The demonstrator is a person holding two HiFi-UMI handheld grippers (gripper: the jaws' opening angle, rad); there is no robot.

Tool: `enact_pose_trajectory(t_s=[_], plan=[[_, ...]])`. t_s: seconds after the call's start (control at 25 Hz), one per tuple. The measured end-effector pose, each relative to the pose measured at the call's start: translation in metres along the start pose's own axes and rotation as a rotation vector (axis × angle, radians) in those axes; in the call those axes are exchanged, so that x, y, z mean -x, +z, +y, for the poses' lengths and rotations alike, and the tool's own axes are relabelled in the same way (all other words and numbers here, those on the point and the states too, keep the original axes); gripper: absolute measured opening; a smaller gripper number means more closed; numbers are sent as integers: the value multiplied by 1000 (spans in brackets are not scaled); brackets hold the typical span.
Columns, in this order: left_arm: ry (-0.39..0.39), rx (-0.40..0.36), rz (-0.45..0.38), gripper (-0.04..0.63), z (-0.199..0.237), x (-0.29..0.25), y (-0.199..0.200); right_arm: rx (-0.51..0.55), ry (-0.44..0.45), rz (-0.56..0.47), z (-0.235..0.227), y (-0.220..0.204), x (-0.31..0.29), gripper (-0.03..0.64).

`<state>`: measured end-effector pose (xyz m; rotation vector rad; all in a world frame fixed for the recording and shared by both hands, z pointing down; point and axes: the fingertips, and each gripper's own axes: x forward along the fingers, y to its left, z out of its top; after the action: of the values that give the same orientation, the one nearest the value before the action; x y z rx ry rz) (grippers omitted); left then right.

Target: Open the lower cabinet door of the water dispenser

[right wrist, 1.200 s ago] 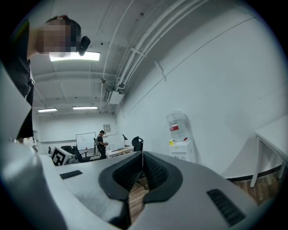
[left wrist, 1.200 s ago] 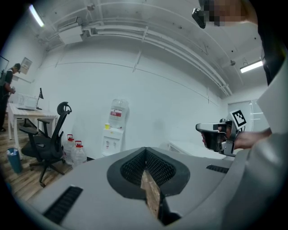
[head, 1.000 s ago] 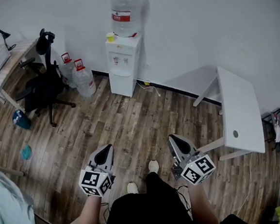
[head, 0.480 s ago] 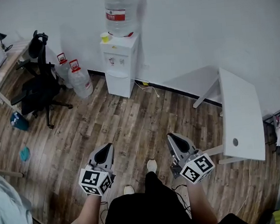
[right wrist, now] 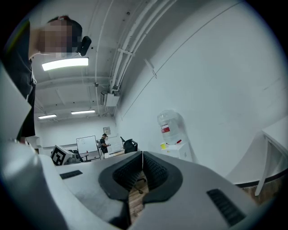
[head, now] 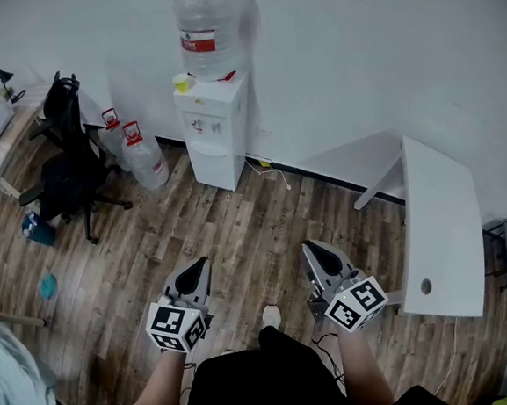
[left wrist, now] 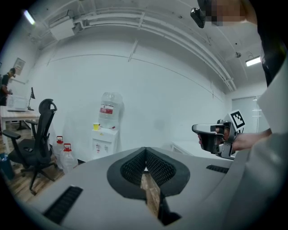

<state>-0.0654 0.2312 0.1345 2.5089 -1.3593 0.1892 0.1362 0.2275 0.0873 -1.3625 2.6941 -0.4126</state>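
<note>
1. Pressing together along their ribbed pads, the jaws of the left gripper are fully closed with nothing between them. Its own view shows only a sliver of wooden floor below the seam where the pads meet.
2. The right gripper is closed in the same way, pad against pad, and holds and touches nothing. Both grippers are carried side by side in front of the person, above the floor.
3. A red label wraps the big water bottle on top of the water dispenser, but its print is too small to read. Two spare bottles stand on the floor just left of the dispenser, with red caps and tags that cannot be read either. Each gripper's marker cube bears black-and-white square patterns and no words.
4. The water dispenser stands against the white wall, well apart from both grippers, ahead of them and a little to the left. A small yellow cup sits on its top. Its lower cabinet door is closed. Neither gripper is near it, and wooden floor lies between them.
</note>
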Motion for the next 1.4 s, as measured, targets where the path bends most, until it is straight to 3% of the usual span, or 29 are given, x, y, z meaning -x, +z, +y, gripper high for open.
enact_pose_trajectory(t_s=[0.68, 1.4], plan=[[78, -6, 17, 14, -27, -105, 11, -25, 106, 49, -112, 11, -32, 23], [79, 35, 56, 14, -33, -151, -1, -43, 105, 81, -152, 11, -44, 23]])
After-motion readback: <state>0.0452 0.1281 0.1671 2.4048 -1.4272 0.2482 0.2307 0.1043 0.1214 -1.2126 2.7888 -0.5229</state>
